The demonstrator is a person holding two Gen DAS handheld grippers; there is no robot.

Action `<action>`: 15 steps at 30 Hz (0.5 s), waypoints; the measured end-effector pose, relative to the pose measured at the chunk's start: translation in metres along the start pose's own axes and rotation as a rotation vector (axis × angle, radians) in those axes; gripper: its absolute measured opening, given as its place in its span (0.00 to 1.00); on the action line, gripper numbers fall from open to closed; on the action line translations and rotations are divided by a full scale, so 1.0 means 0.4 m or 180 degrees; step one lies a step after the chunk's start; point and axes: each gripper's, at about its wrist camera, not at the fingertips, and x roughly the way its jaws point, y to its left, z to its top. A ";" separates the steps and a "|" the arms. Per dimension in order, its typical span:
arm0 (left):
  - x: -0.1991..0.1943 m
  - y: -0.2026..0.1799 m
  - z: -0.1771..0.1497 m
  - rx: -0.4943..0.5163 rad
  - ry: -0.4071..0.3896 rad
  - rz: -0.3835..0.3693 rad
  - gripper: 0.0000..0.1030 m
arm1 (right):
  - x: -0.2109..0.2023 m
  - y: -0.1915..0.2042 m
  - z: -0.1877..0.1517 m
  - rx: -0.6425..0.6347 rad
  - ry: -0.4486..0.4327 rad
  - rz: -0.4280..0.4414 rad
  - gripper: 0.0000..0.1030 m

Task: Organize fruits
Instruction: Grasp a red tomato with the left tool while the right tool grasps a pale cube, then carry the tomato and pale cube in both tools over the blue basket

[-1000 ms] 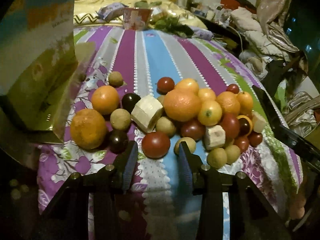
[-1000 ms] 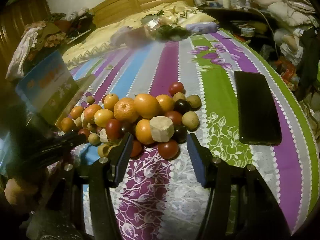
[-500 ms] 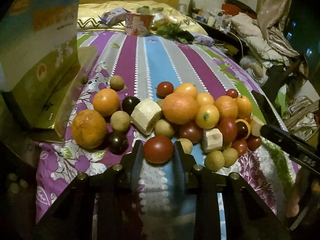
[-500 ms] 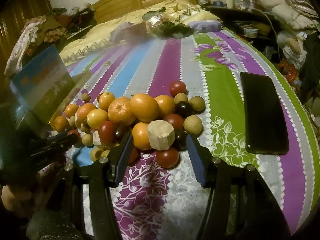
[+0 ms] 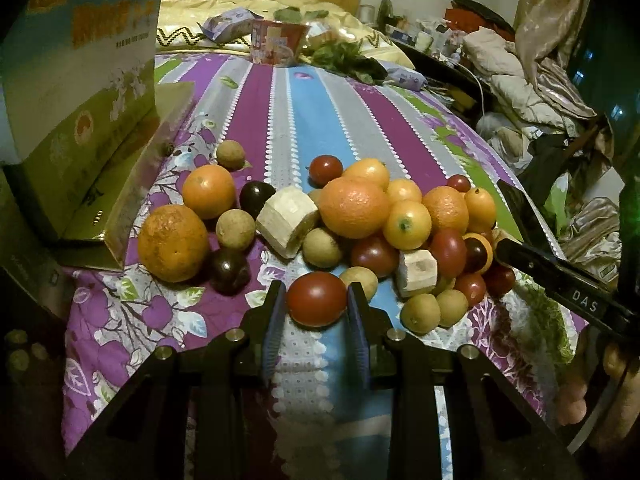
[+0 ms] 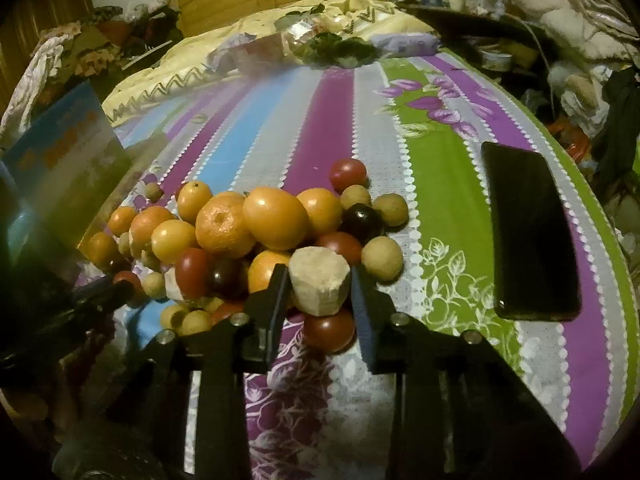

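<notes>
**Two fruits gripped at the near edge of the pile**

A heap of fruit is spread on a striped, flowered bedspread. It is made up of oranges, small red tomatoes, brown round fruits, dark plums and pale cut chunks.

In the left wrist view, the left gripper is seen closed around a red tomato at the near edge of the heap, with a blue pad pressed on each side of it. The tomato is still resting on the cloth, just in front of a brown round fruit.

In the right wrist view, the right gripper is seen closed on a pale cut chunk, which is held between both fingers. Another red tomato lies just below the chunk.

An open cardboard box is stood to the left of the heap. A black phone is laid flat on the green stripe, well apart from the fruit.
</notes>
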 end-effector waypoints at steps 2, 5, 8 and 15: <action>-0.021 -0.005 -0.003 0.0034 -0.0040 0.0008 0.31 | -0.030 0.009 -0.006 -0.0001 -0.0088 -0.0020 0.31; -0.056 -0.008 -0.014 0.0065 -0.0064 0.0016 0.31 | -0.079 0.030 -0.039 -0.0015 -0.0161 -0.0031 0.31; -0.089 -0.016 -0.053 0.0121 -0.0046 -0.0008 0.31 | -0.115 0.058 -0.104 -0.0069 -0.0126 -0.0027 0.31; -0.077 -0.002 -0.155 0.0091 0.0156 -0.0083 0.34 | -0.102 0.083 -0.229 -0.0180 0.0174 0.0024 0.31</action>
